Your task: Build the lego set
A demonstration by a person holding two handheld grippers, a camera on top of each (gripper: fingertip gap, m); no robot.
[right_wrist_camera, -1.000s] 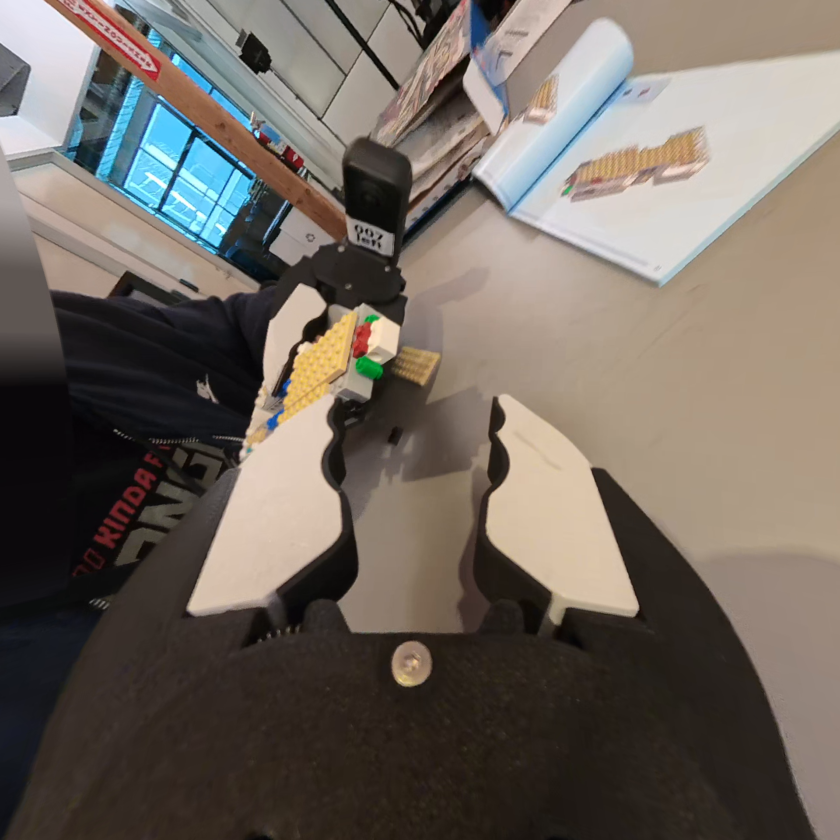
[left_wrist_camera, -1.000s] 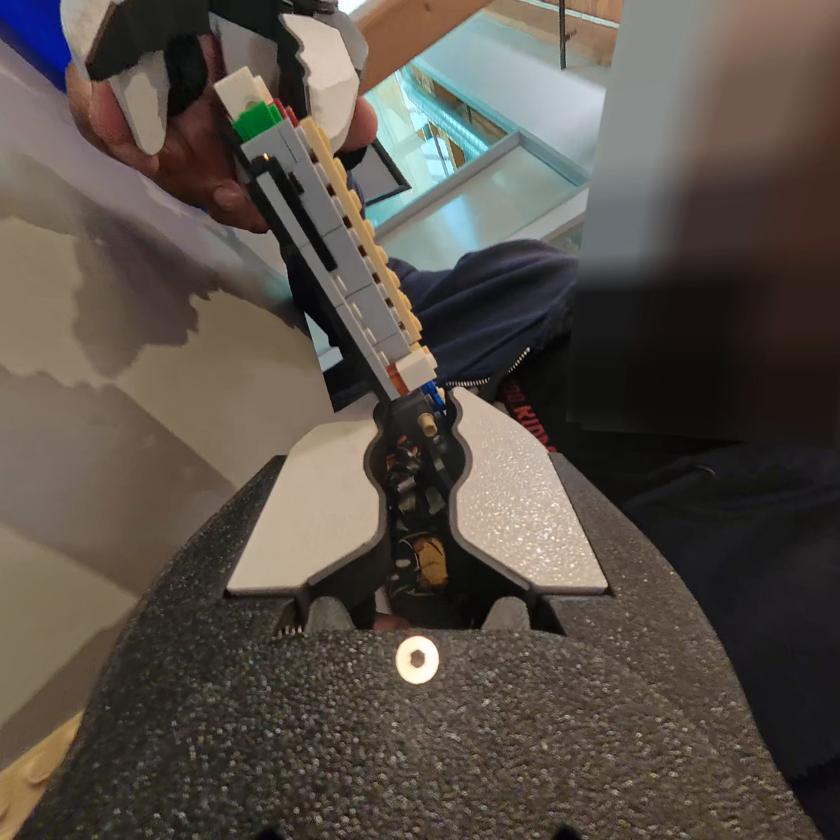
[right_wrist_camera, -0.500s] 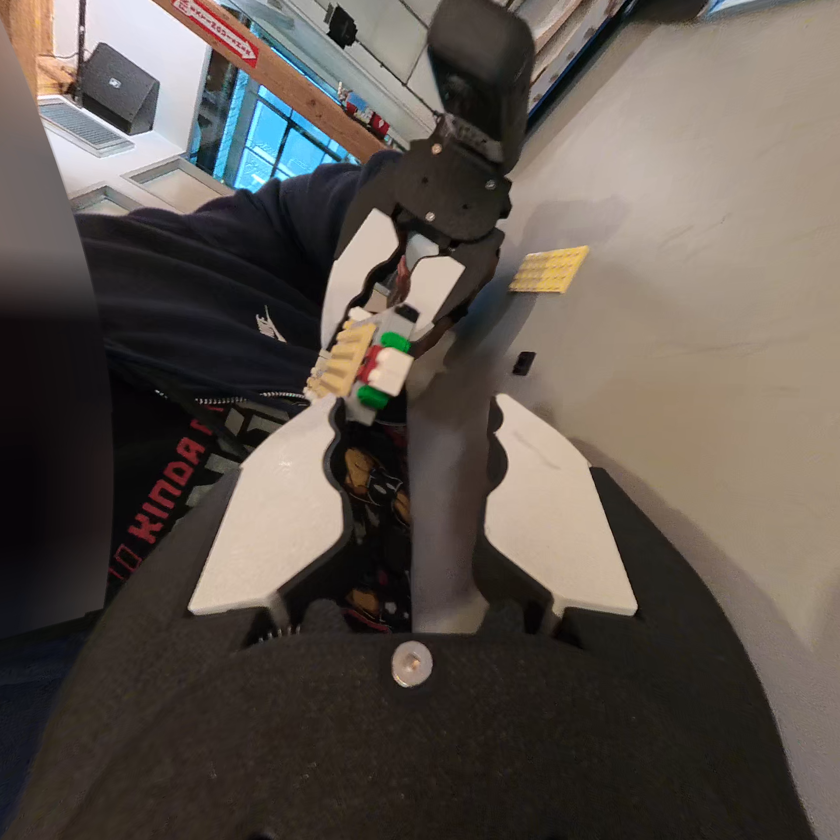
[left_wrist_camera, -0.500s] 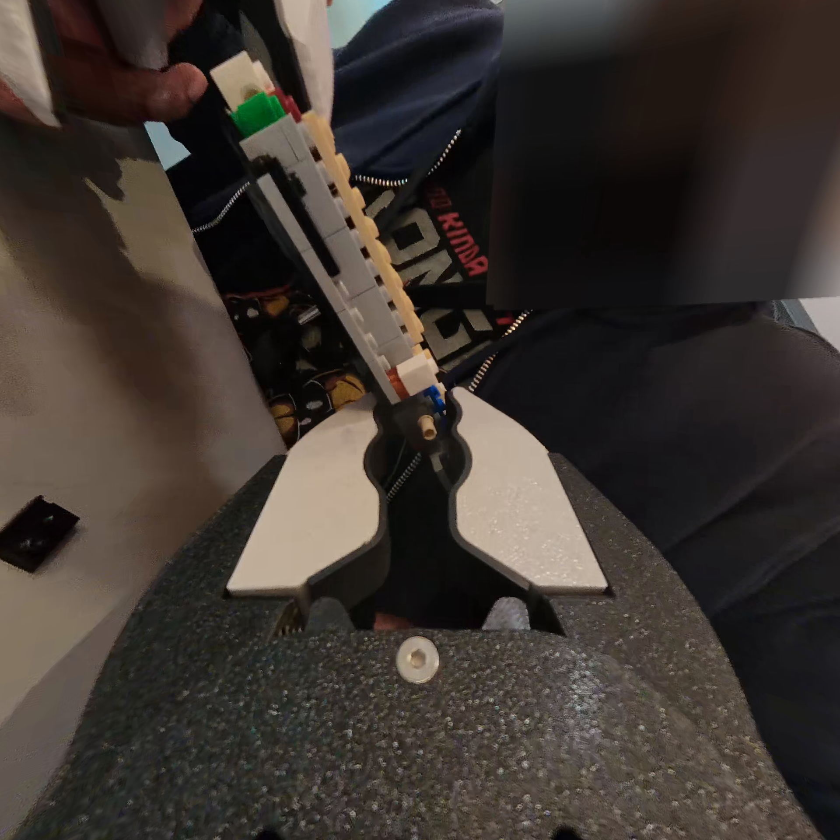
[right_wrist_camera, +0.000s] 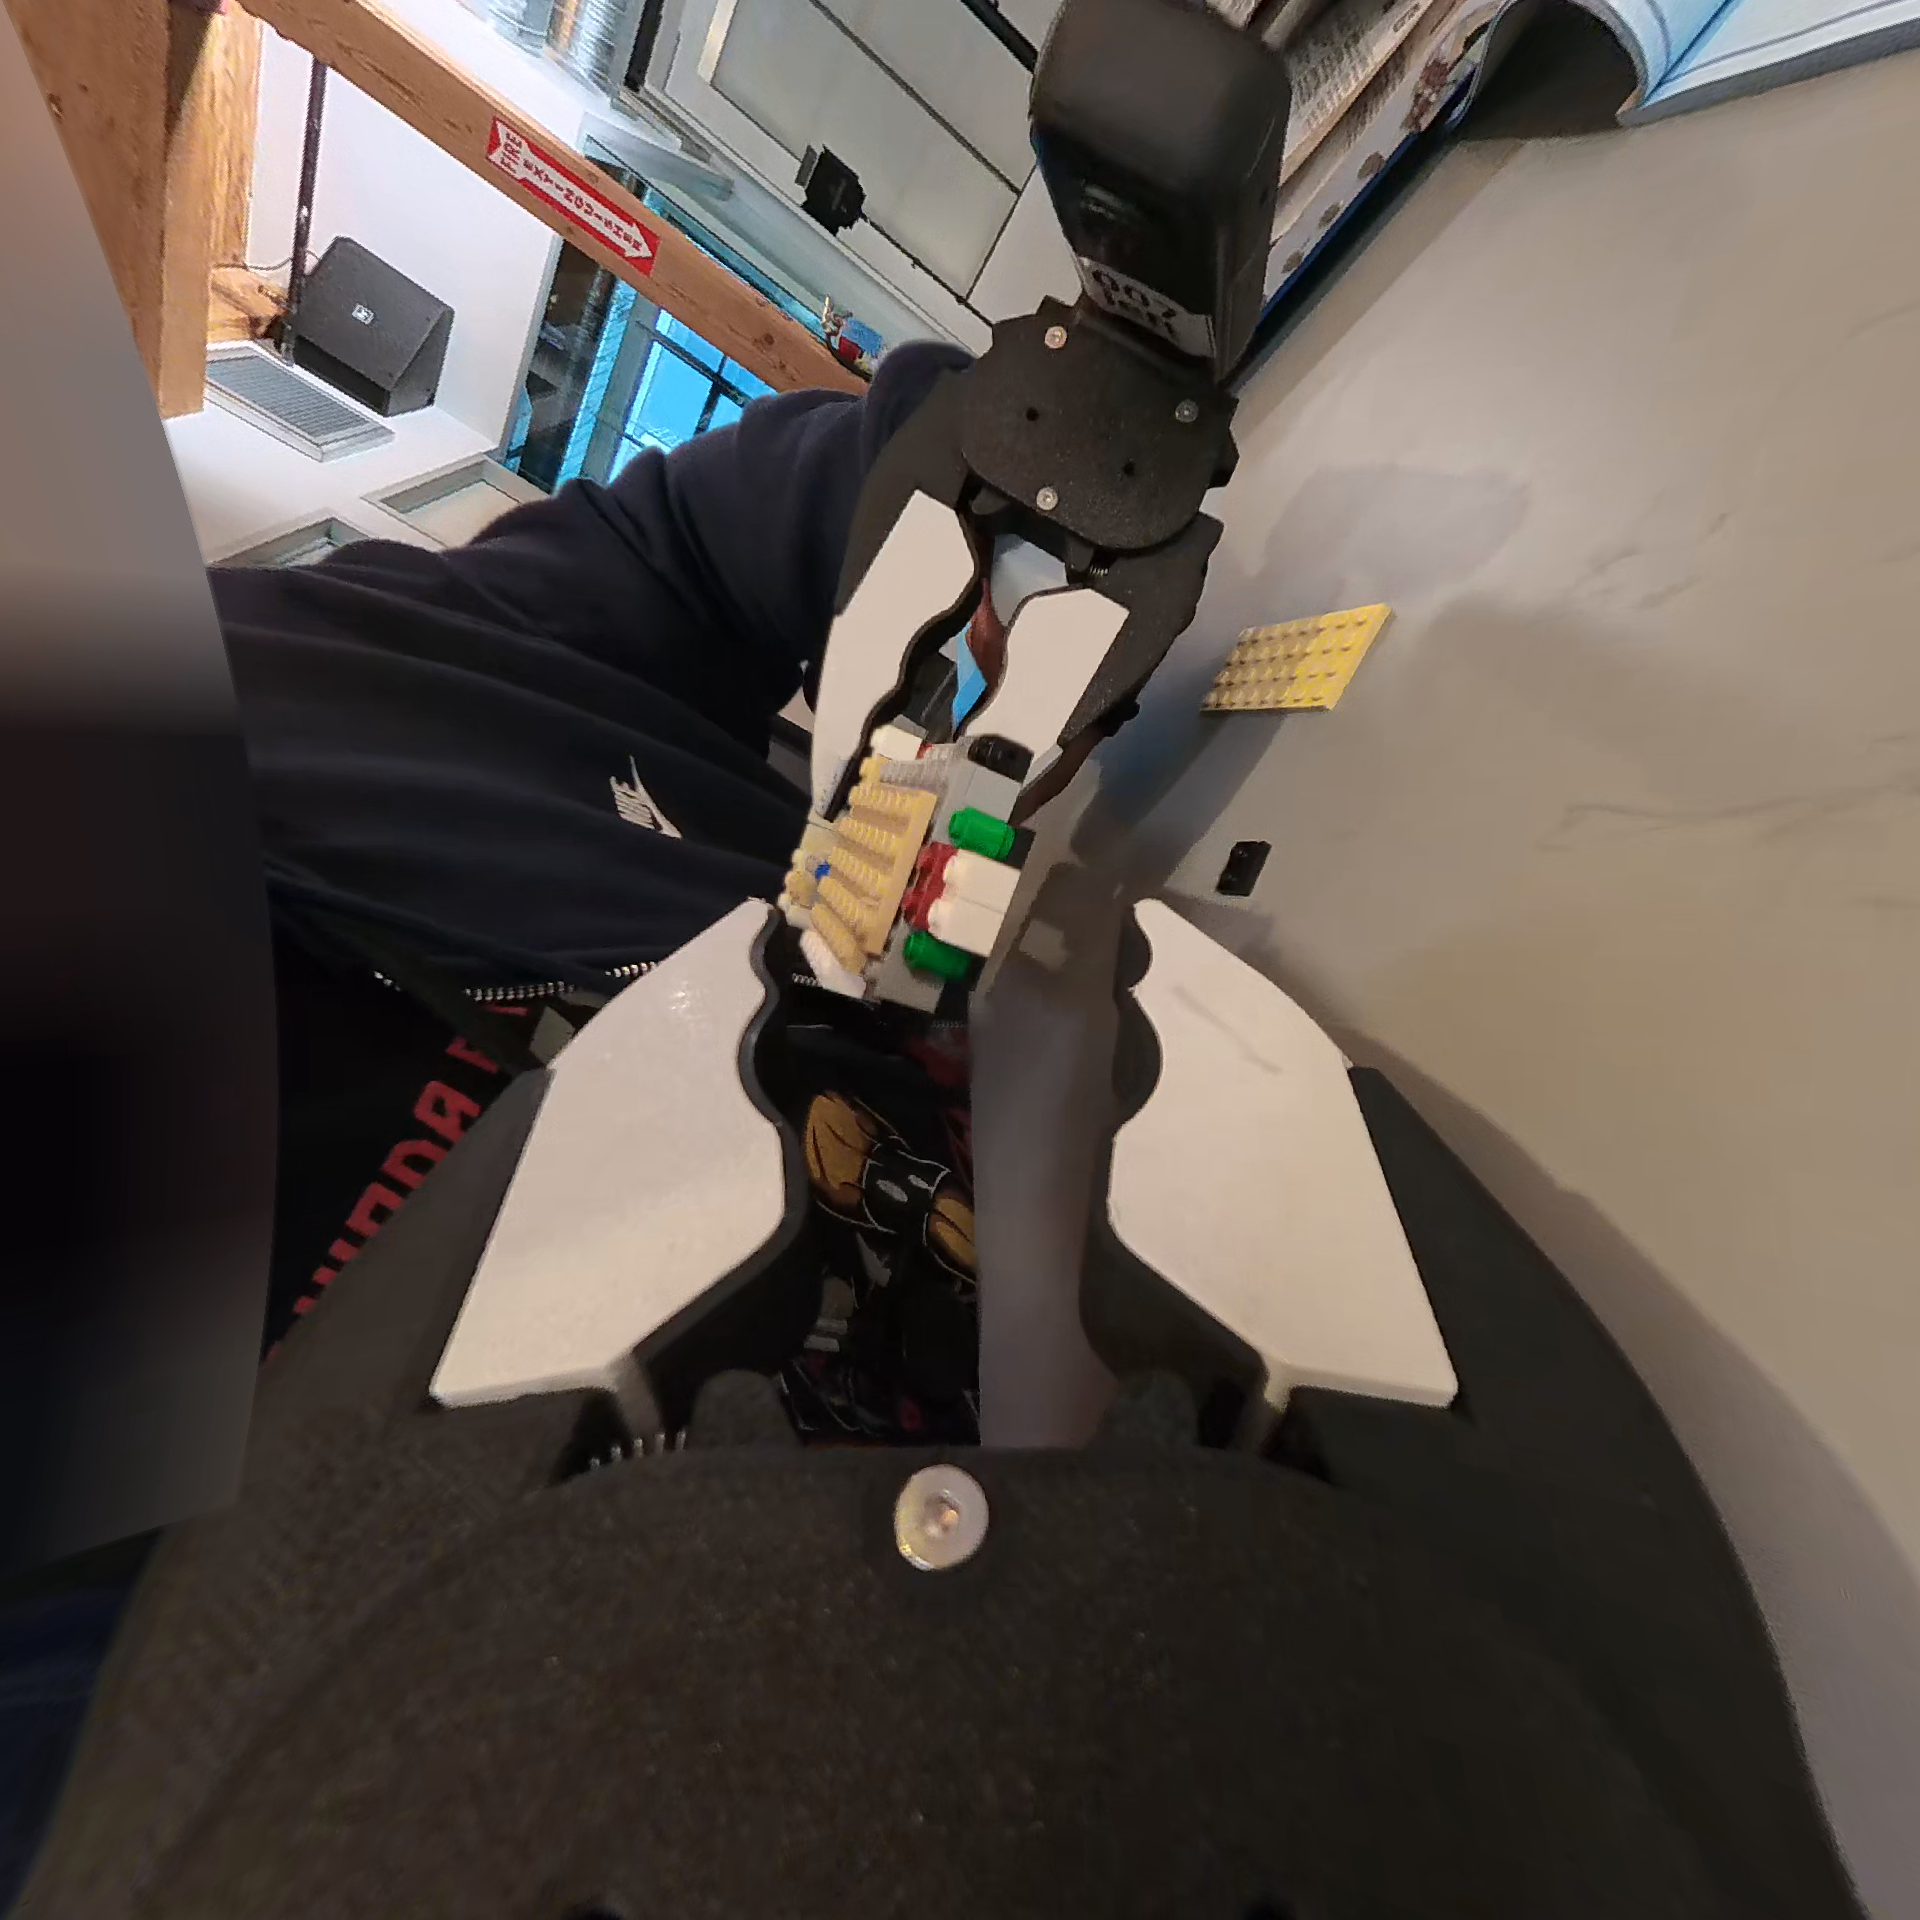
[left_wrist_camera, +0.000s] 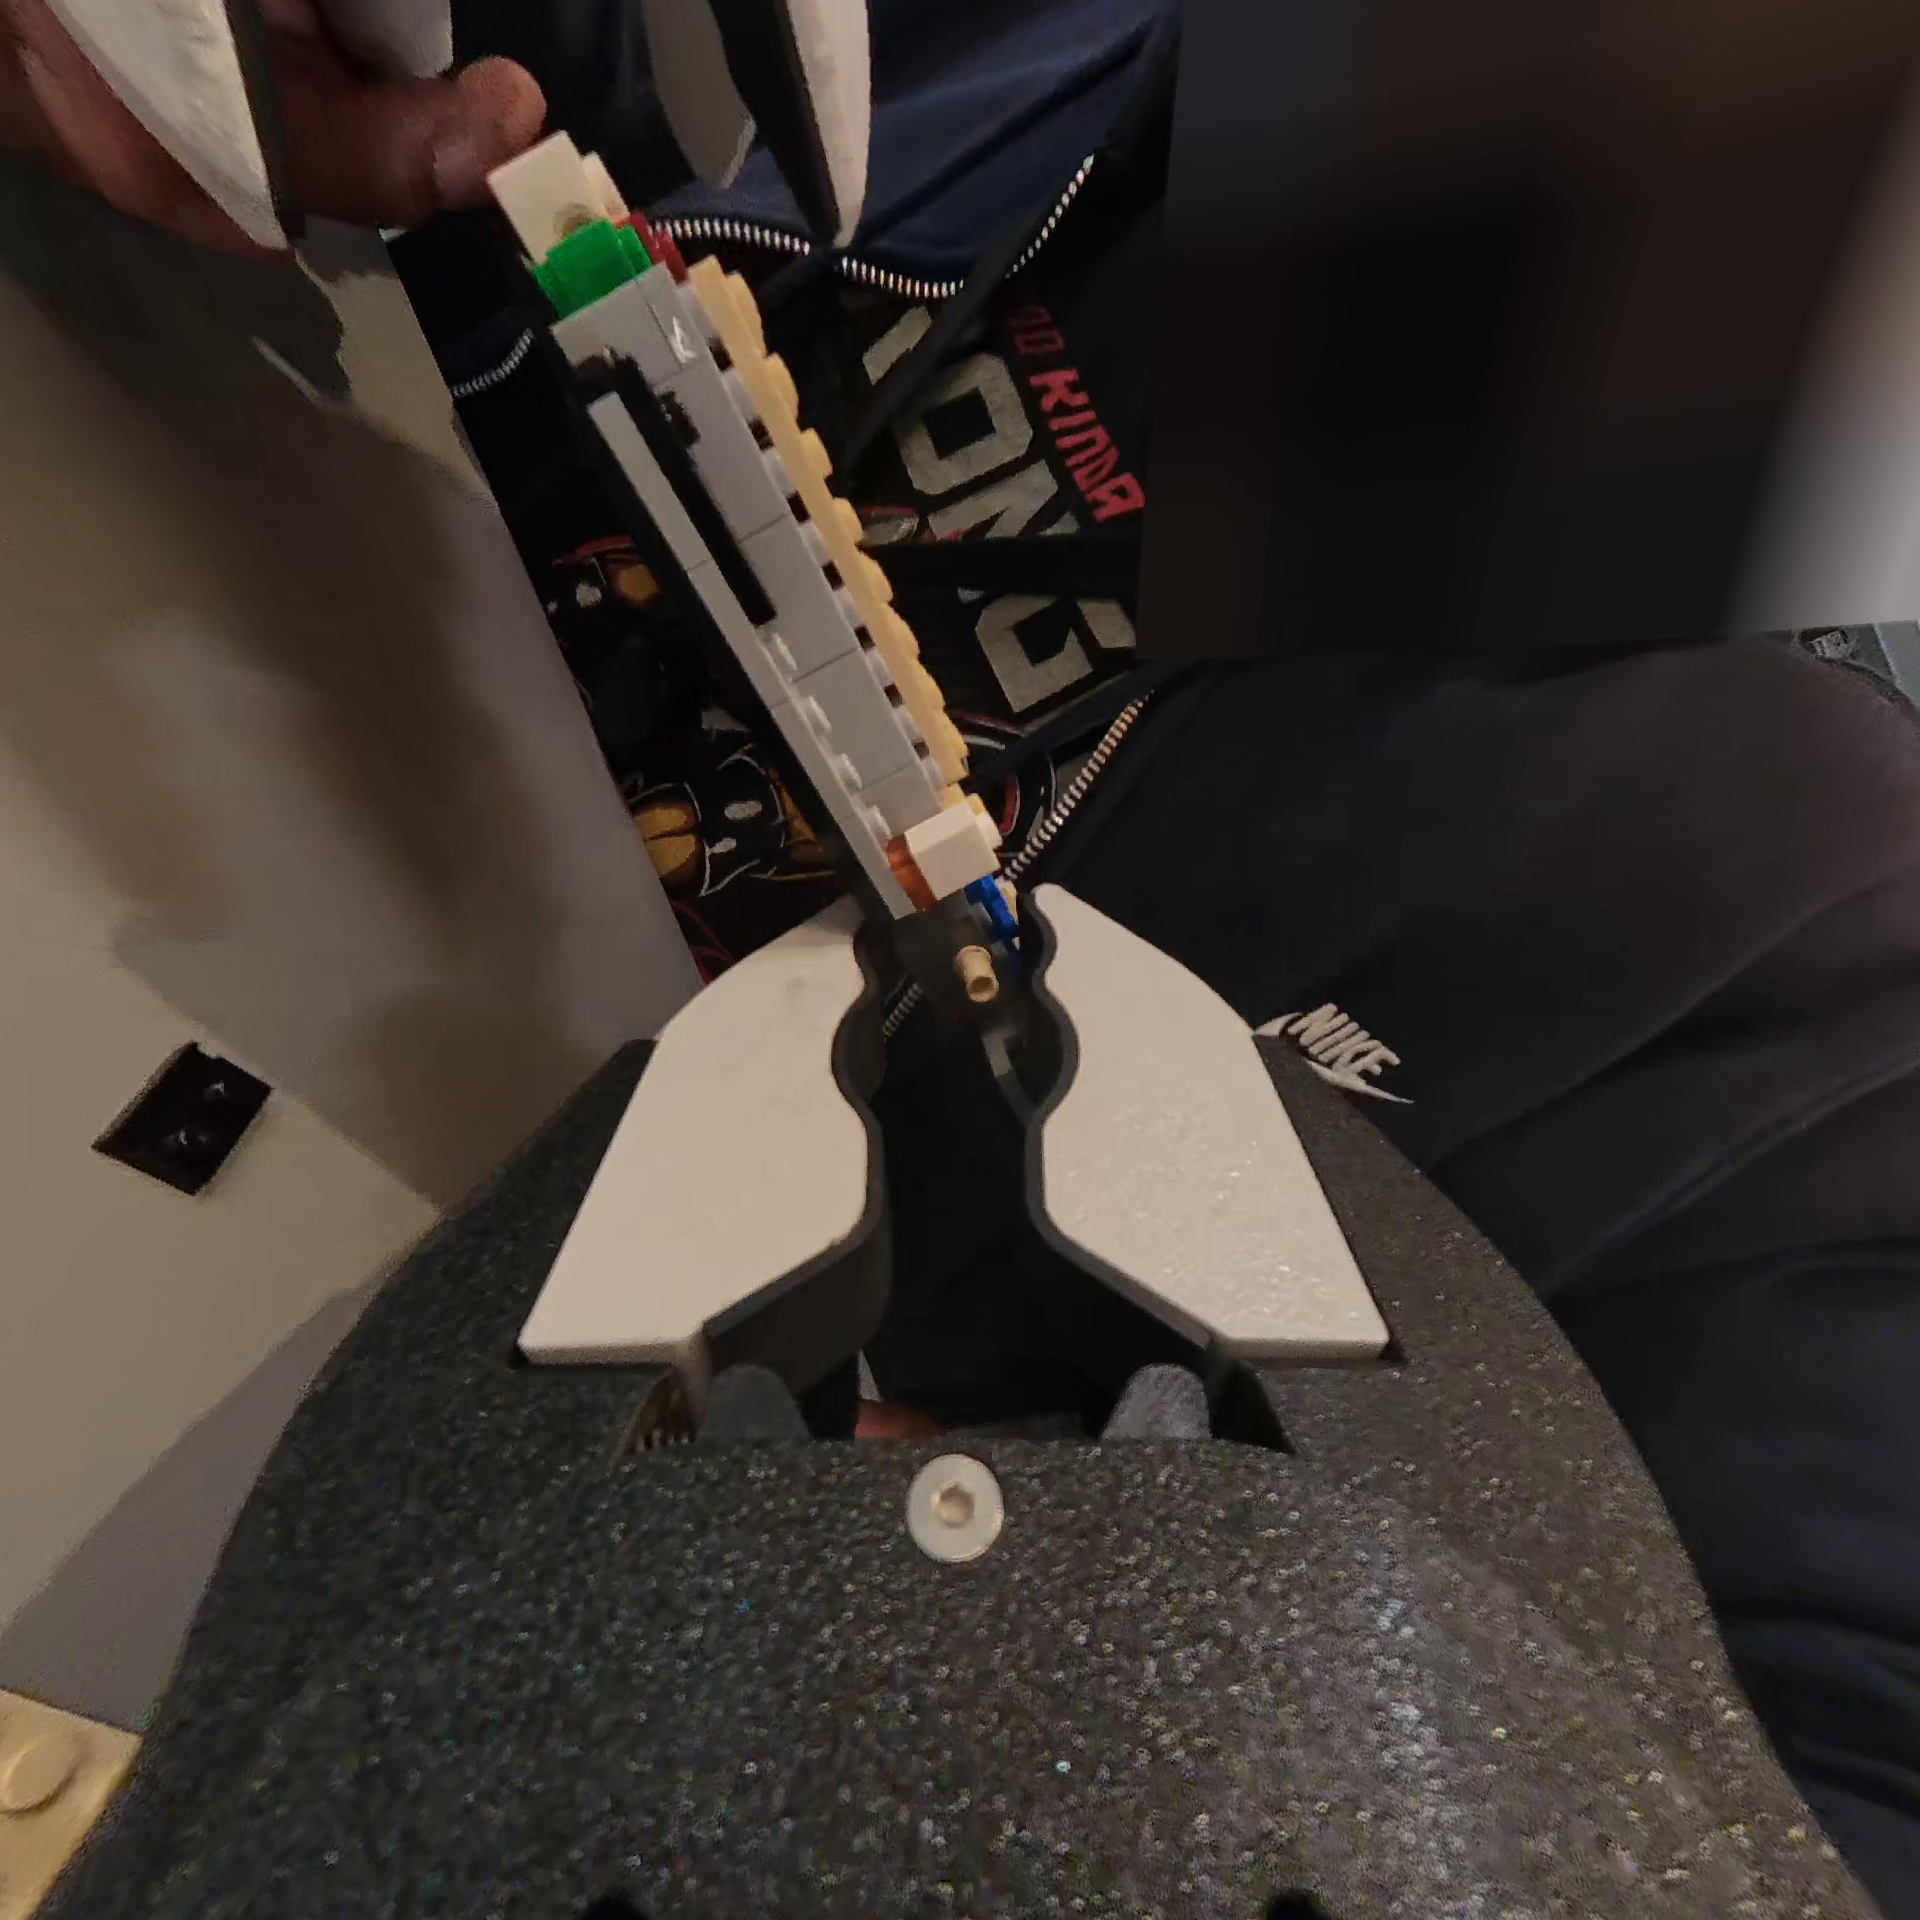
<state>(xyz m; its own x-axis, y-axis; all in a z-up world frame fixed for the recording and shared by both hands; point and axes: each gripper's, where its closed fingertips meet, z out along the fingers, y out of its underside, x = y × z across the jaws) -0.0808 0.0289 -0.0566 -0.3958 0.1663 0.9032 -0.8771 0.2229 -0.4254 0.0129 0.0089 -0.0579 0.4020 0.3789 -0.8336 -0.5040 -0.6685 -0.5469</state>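
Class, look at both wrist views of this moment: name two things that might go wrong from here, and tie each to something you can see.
1. The left gripper clamps only the near end of the long brick assembly, which sticks far out; a nudge might lever it loose or snap plates off.
2. The open right gripper has its fingers beside the assembly's far end; closing there might pinch the small green studs and pop them off.

Right gripper (right_wrist_camera: 945, 935) jaws stand apart; brick assembly (right_wrist_camera: 914, 883) and left gripper (right_wrist_camera: 997, 727) block 12 o'clock. Grey table (right_wrist_camera: 1610, 831) bare at 2 o'clock except yellow plate (right_wrist_camera: 1299, 660) and small black piece (right_wrist_camera: 1244, 868). Person's dark jacket (right_wrist_camera: 499, 748) closes 9 o'clock.
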